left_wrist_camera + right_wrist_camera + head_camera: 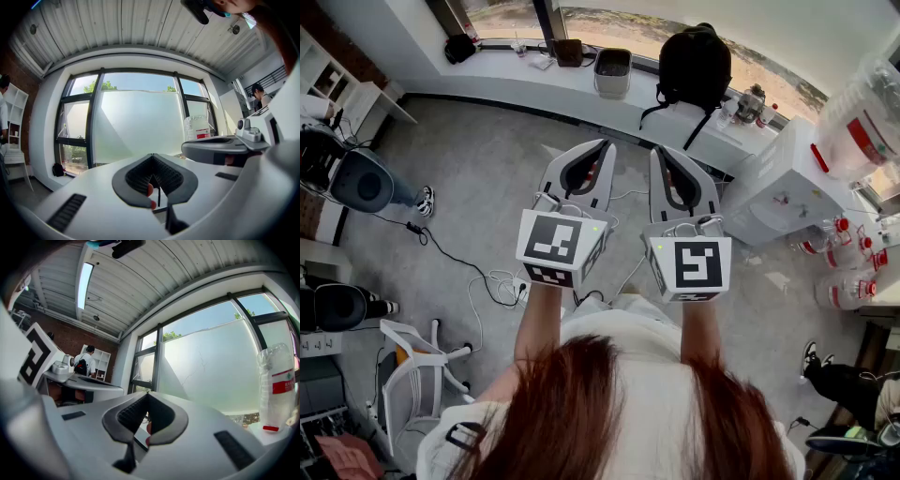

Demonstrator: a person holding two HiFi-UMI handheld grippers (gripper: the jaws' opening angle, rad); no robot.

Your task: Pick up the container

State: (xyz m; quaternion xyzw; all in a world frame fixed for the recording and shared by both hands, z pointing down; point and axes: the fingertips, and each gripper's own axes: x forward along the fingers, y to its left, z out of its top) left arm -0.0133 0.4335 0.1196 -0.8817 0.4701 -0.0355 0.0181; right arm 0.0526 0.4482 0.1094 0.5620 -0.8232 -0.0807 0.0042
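Both claws pressed together and empty; no container is within reach yet.

The left claw (pixel 602 148) and right claw (pixel 662 153) are held level side by side above the floor, jaws closed on nothing, pointing toward the window ledge (pixel 492 64). I cannot tell which container is meant. A grey bin (pixel 612 71) stands on the ledge straight ahead, well apart and about equally far from both claws. A clear water jug (pixel 276 390) with a red label stands upright off to the right, on the right claw's side. Either one calls for an approach first, then spread jaws.
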